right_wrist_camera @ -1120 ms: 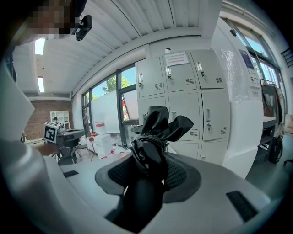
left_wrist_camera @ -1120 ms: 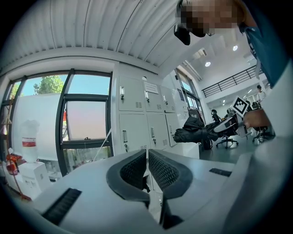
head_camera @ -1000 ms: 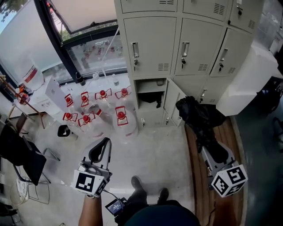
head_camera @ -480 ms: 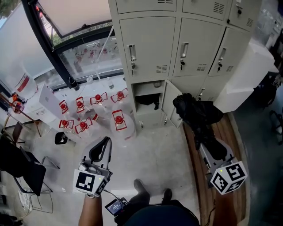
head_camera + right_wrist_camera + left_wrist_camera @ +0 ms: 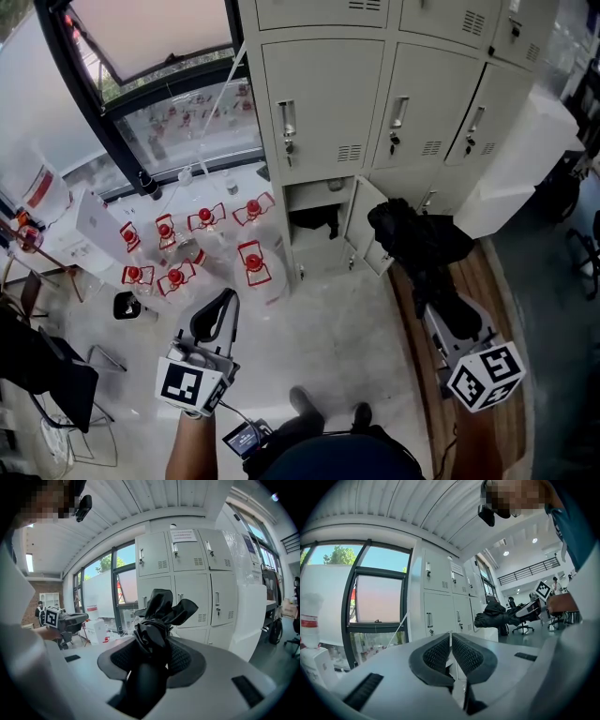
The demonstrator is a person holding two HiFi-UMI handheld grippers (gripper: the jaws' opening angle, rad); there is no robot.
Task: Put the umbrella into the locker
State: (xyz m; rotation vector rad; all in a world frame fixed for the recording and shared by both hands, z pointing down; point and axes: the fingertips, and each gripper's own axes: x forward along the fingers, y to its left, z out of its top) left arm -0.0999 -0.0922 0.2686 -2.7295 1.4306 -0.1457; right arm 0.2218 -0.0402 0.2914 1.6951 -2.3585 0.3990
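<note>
You are standing on a pale concrete floor [image 5: 328,328], with a strip of wooden flooring [image 5: 492,281] running along your right. A bank of grey lockers [image 5: 323,94] is facing you, and a black-framed window [image 5: 159,47] is meeting it on the left. A large white block [image 5: 525,159] is leaning against the lockers' right end.

One compartment [image 5: 317,220] in the bottom row is standing open, with something dark lying inside that cannot be made out. Its door [image 5: 367,225] is hanging out to the right, between the opening and the umbrella. A cluster of clear water jugs [image 5: 253,267] with red caps is crowding the floor just left of that compartment. A black chair [image 5: 47,361] is sitting well off to the left.

Your left gripper [image 5: 225,300] is pointing at the lockers with its jaws closed together on nothing.

Your right gripper [image 5: 442,314] is clamping the umbrella [image 5: 417,244], which is black and folded. Its loose fabric is bunching into crumpled lobes beyond the pads [image 5: 180,658], and it is hanging over the wooden strip, near the open door.
</note>
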